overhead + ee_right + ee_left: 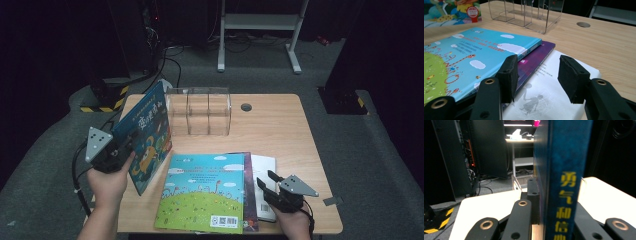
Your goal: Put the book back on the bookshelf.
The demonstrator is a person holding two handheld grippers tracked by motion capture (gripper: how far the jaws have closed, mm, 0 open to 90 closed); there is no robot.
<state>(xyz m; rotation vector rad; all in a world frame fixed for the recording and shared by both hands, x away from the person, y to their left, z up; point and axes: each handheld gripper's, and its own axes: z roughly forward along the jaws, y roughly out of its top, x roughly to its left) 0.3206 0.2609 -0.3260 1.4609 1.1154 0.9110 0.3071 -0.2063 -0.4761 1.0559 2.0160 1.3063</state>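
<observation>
A blue picture book stands tilted on its edge at the table's left, lifted off the wood. My left gripper is shut on its lower spine edge. In the left gripper view the blue spine with yellow characters sits clamped between the jaws of my left gripper. Near the front right, my right gripper stands open over a white book. The right gripper view shows my right gripper with nothing between its pads, just above the white book.
A clear acrylic organizer with three slots stands at the back centre. A cyan and green book lies on a purple book, which overlaps the white one. A round cable hole sits at the back right of the table.
</observation>
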